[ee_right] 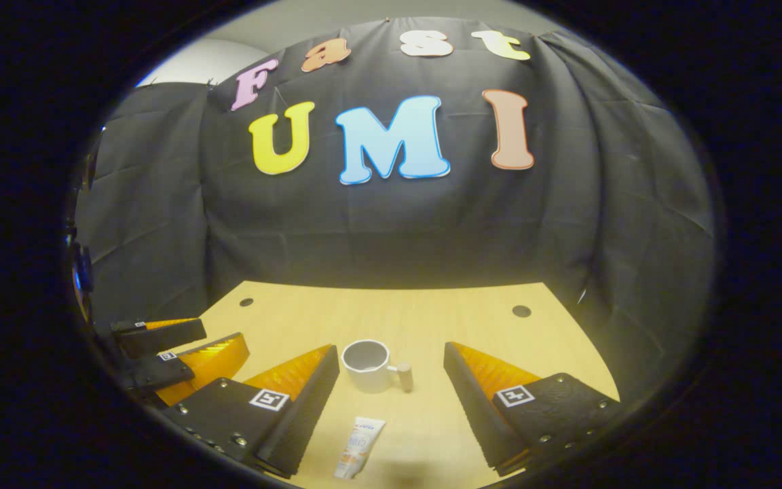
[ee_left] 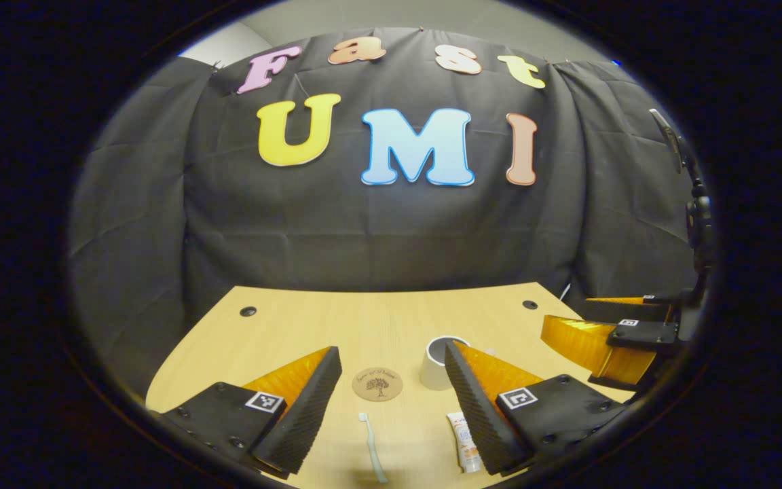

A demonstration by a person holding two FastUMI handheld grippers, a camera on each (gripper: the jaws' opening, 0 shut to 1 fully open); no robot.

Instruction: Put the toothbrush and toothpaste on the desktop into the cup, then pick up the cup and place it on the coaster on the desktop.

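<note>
One white cup (ee_right: 366,365) with a pale wooden handle stands upright near the middle of the light wood desktop (ee_right: 432,312), its mouth open upward. One toothpaste (ee_right: 359,447) tube, white with orange print, lies flat in front of the cup, its cap end pointing toward the camera. In the left gripper view one slim, pale toothbrush (ee_left: 372,447) lies flat just left of the toothpaste, and one round brown coaster (ee_left: 377,384) with a small tree design sits beside the cup's left. The left gripper (ee_left: 392,394) hangs above the desk with jaws spread wide, empty. The right gripper (ee_right: 391,390) is likewise wide apart, grasping nothing.
</note>
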